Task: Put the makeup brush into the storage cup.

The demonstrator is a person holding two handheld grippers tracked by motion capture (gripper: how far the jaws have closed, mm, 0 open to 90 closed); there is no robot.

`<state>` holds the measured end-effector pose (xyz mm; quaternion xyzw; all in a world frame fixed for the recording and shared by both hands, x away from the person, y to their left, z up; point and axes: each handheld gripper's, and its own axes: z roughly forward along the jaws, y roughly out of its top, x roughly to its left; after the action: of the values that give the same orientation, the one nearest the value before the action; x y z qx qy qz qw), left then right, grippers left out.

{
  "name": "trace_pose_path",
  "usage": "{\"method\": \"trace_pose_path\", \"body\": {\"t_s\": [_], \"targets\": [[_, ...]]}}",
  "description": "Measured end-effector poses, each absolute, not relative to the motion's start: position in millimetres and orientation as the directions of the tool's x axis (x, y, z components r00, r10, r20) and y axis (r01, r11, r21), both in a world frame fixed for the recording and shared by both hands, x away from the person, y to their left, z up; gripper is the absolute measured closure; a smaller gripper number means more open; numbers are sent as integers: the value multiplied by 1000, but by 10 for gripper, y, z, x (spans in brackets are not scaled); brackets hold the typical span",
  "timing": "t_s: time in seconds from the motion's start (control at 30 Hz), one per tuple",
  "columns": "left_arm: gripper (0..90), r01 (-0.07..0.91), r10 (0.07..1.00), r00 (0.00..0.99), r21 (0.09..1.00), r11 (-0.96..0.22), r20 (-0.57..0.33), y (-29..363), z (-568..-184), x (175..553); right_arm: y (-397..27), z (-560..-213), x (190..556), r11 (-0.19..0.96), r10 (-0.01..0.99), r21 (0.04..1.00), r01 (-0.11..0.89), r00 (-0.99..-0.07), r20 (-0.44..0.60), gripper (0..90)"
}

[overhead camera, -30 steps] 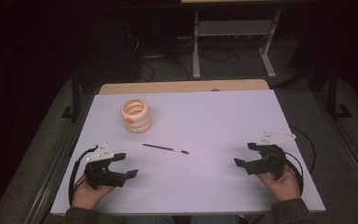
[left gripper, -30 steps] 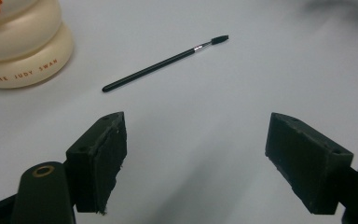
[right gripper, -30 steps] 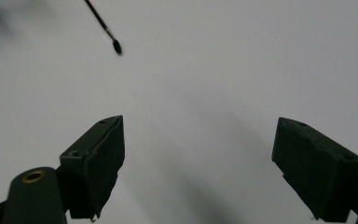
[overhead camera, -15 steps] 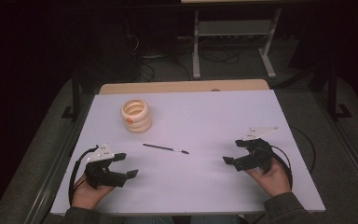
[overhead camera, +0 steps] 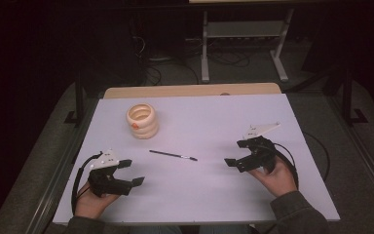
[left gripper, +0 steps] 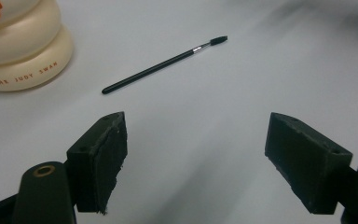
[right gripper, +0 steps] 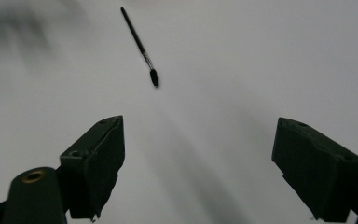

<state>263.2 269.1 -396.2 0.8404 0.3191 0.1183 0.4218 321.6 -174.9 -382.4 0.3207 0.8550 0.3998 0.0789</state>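
Your left claw (overhead camera: 129,173) and your right claw (overhead camera: 237,153) are both spread wide and hold nothing. The thin black brush (overhead camera: 173,155) lies flat on the desk (overhead camera: 209,117) between them, near the cream ring pot (overhead camera: 142,120).

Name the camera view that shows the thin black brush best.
The left gripper view: the brush lies whole, large and sharp there, bristle tip and silver ferrule distinct, beside the cream holder. The right gripper view shows it tip-first but slightly smaller. The high view shows it as a small thin line on the table.
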Motion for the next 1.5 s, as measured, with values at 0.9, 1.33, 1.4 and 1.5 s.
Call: {"method": "trace_pose_path", "body": {"t_s": [0.9, 1.33, 1.4, 1.5], "targets": [[208, 429, 634, 770, 795, -429, -74, 2676, -3935, 2628, -1190, -3620, 3609, 558, 523, 691, 460, -841, 138, 162], [210, 423, 629, 774, 797, -431, -72, 2672, -3923, 2633, -886, -3543, 3767, 596, 487, 671, 441, -863, 134, 163], [210, 423, 628, 775, 797, -431, -72, 2672, -3923, 2634, -867, -3538, 3773, 596, 489, 668, 445, -861, 137, 163], [210, 423, 628, 775, 797, -431, -72, 2669, -3920, 2634, -808, -3525, 3816, 612, 474, 666, 426, -872, 122, 163]]}}
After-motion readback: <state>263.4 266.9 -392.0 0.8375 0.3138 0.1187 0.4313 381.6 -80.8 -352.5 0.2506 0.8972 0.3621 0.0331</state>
